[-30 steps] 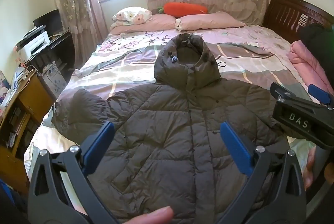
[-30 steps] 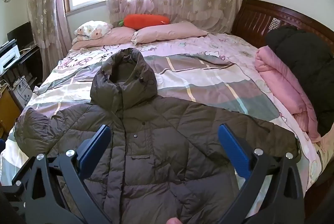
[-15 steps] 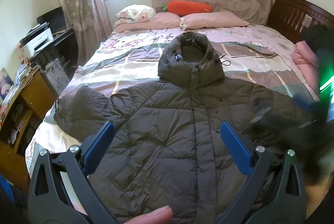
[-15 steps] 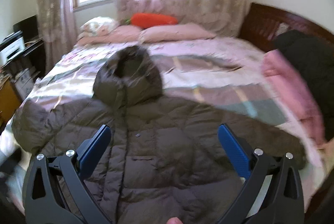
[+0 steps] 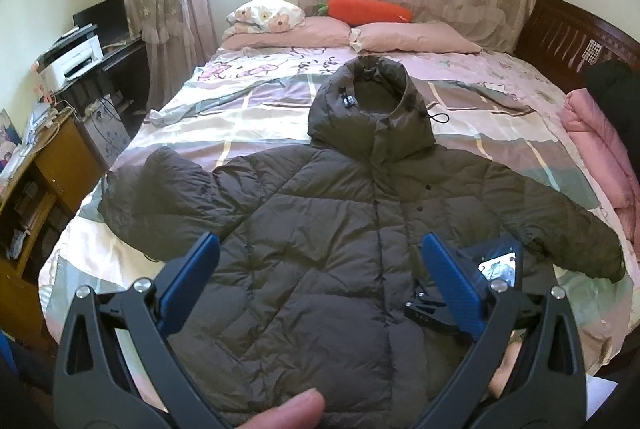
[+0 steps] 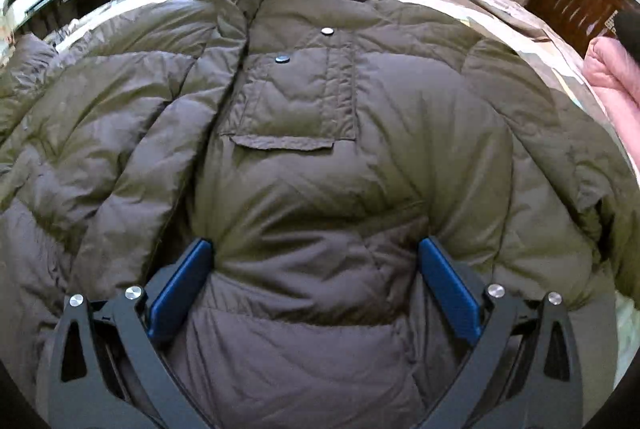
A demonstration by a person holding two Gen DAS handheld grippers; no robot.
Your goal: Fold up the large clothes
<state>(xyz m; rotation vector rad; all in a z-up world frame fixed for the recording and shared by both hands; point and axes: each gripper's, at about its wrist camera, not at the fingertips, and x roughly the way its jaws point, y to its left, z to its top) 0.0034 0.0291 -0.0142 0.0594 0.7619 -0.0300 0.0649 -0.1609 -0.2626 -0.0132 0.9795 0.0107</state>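
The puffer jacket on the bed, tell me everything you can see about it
The puffer jacket is dark olive-brown, quilted and shiny like nylon. It lies face up on the patchwork bedspread, front closed, sleeves spread to both sides, hood pointing toward the pillows, with drawcords. Snap buttons and a flapped chest pocket show in the right wrist view. The right gripper, open, presses into its padded front; the left gripper hovers open above it.

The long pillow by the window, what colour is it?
Orange-red carrot pillow with a green top, clearest in the left wrist view.
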